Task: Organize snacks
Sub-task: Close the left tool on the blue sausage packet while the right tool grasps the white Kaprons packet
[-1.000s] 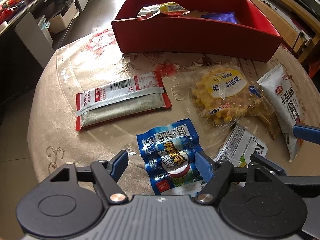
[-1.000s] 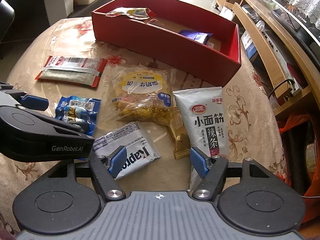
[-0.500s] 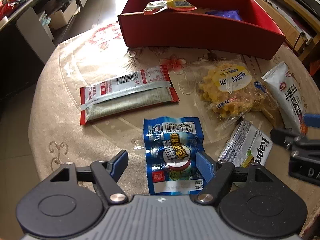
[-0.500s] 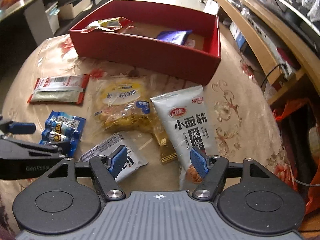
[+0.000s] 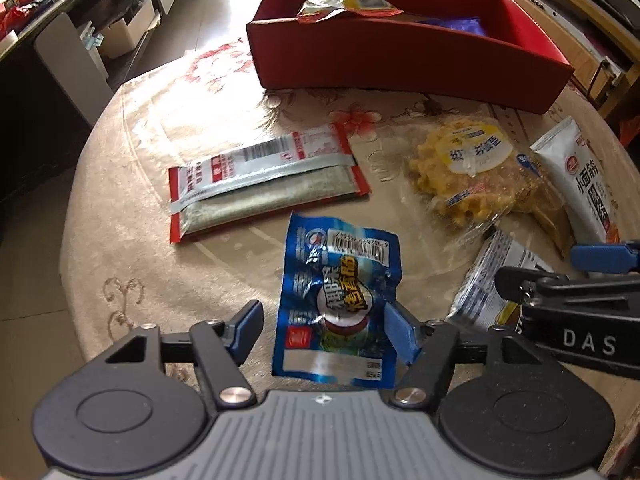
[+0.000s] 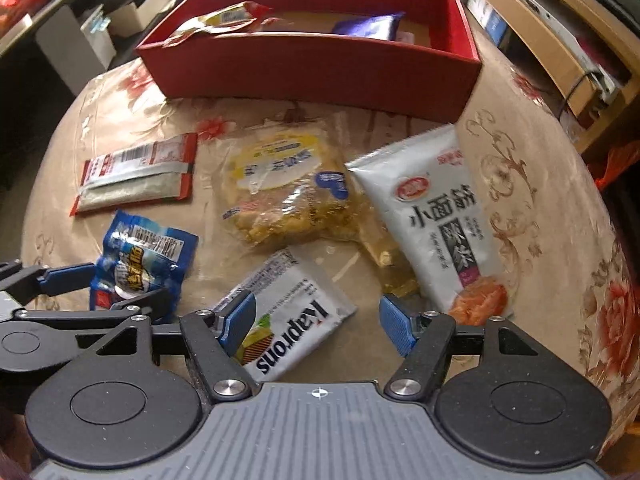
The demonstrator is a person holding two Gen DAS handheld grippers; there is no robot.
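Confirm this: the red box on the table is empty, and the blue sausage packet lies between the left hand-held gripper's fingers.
Not quite. The red box is not empty: the right wrist view shows a yellow packet and a purple packet inside. The blue sausage packet does lie between the left hand-held gripper's fingers.

Left tool (image 5: 324, 330) jaws narrower around blue packet (image 5: 340, 300).

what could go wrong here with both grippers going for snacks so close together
1. The left gripper, whose jaws have just been closing around the blue pack, touches it with only one pad, so the crinkly pack may slip or twist.
2. The right gripper hangs open over the Kaprons pack, right beside the left one; the two could bump.
3. The Kaprons pack sits against the clear yellow bag, which may get dragged along.
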